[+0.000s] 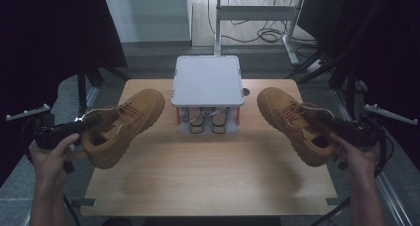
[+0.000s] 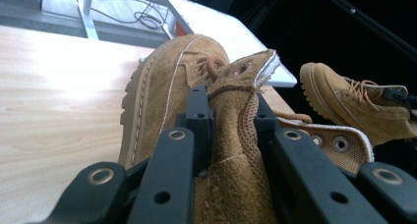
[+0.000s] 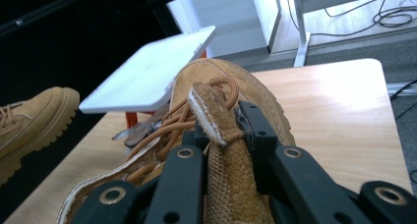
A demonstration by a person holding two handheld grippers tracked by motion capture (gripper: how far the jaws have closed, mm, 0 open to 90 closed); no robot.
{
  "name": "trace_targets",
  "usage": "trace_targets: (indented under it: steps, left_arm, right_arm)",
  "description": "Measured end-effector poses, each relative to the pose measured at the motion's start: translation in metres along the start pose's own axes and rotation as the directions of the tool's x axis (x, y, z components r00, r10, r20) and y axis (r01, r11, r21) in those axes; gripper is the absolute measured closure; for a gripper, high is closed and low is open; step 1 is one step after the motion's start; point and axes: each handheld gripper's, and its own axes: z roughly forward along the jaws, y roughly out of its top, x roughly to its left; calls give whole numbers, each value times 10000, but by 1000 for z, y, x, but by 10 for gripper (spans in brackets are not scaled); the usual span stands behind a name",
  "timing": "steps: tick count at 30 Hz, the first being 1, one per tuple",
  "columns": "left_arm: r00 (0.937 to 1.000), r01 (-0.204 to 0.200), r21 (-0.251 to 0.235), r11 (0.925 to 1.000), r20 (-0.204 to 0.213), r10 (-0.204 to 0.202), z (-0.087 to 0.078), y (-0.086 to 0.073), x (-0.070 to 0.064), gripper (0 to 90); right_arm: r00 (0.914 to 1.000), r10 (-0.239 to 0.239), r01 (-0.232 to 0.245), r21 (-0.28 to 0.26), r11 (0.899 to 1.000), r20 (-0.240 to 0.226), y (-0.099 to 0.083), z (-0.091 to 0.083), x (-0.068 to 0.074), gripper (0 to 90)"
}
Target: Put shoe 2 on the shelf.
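Tan suede boots, two: left boot (image 1: 121, 124) held above the tabletop (image 1: 208, 171) by its tongue in the left claw (image 2: 227, 121), right boot (image 1: 297, 122) likewise pinched at the tongue by the right claw (image 3: 222, 130). Risk: soft tongue may slip from the jaws, dropping a boot, or a swing could strike the rack. White two-tier rack (image 1: 207, 82), one; one more pair of shoes (image 1: 207, 121) beneath.
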Motion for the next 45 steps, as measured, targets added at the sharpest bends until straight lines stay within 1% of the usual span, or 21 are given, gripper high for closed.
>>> trace_targets:
  steps: [2,5,9,11,12,13,15,17,22,26,27,31,36,39,41,45]
  left_arm:
    - [10000,1,-77,10000,8,-1,1,5,0,773]
    - [10000,-24,-168,9999,12,24,4,12,-1,773]
    - [10000,35,-333,9994,74,-33,6,21,-2,773]
    - [9999,13,-372,9993,111,-9,7,26,-2,773]
    - [9999,-14,-404,9992,127,19,8,28,-3,773]
    - [9999,38,-464,9989,156,-30,9,30,-3,773]
    - [9998,44,-523,9986,182,-35,10,34,-4,773]
    - [9997,54,-574,9983,238,-40,11,39,-4,773]
    - [9996,137,-790,9968,249,-118,15,49,-5,773]
    - [9994,238,-983,9949,254,-214,26,56,-7,771]
    - [9994,282,-1042,9942,248,-258,28,58,-8,771]
    - [9991,306,-1208,9922,327,-268,41,68,-13,771]
    - [9993,176,-1178,9929,336,-137,56,78,-23,771]
    - [9991,159,-1151,9932,412,-112,66,82,-28,771]
    - [9987,211,-1161,9930,483,-156,72,84,-30,771]
    - [9981,290,-1183,9926,572,-224,83,88,-33,771]
  right_arm:
    - [9999,124,-124,-104,9999,-35,5,1,0,798]
    - [9998,174,-175,-224,9996,-20,13,3,1,798]
    - [9999,71,-68,-377,9993,91,23,7,4,797]
    - [9999,113,-108,-463,9989,106,29,8,5,797]
    - [9998,205,-200,-467,9987,86,31,8,5,797]
    - [9998,138,-131,-540,9985,126,33,9,5,797]
    - [9995,304,-297,-605,9977,105,38,9,6,797]
    - [9996,275,-267,-665,9974,112,41,10,5,797]
    - [9986,533,-525,-862,9949,65,50,17,8,796]
    - [9976,684,-669,-1038,9923,112,57,26,12,795]
    - [9969,783,-768,-1041,9916,98,58,28,13,796]
    - [9971,741,-720,-1101,9913,155,67,38,21,794]
    - [9967,805,-787,-1238,9892,94,77,52,30,794]
    - [9954,961,-949,-1208,9881,36,80,60,35,794]
    - [9952,982,-971,-1253,9874,23,81,67,37,793]
    - [9928,1196,-1188,-1251,9850,-14,84,78,41,793]
